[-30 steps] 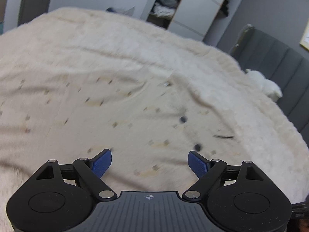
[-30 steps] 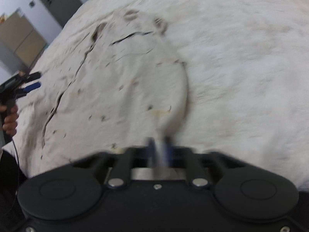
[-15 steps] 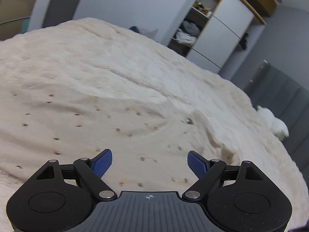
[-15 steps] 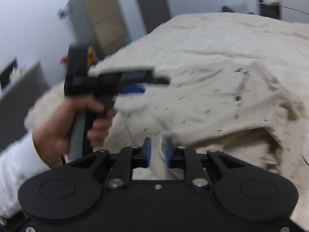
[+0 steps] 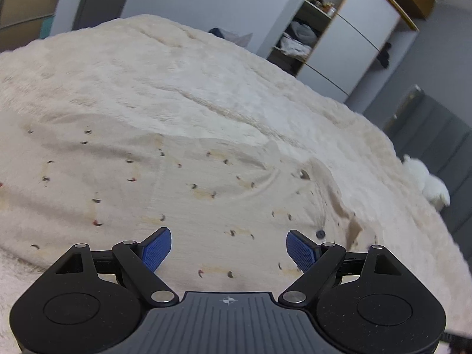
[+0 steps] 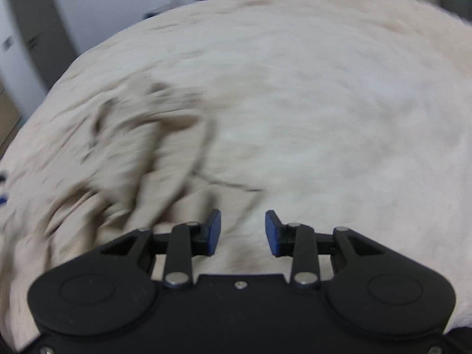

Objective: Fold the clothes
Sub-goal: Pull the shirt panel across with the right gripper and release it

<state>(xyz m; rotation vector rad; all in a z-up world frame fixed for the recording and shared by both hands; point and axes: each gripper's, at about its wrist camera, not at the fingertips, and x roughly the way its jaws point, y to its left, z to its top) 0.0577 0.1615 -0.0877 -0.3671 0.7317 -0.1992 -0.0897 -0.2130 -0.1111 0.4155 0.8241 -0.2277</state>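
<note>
Behind bed (image 5: 236,88): open shelf unit (image 5: 306,29) holding clothes (image 5: 292,44) (jars on top shelf).

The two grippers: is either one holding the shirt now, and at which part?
Nothing is held. The left gripper is open above the patterned shirt; the right gripper is opening, with nothing between its jaws.

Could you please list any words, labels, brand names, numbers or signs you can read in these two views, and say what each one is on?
No readable text in either view.
Left tool: a small round crosshair mark on its grey body, a symbol with no letters.
Patterned garment: small printed marks, no words.
Shelf items: too small to read.
The right wrist view is too blurred to read.
</note>
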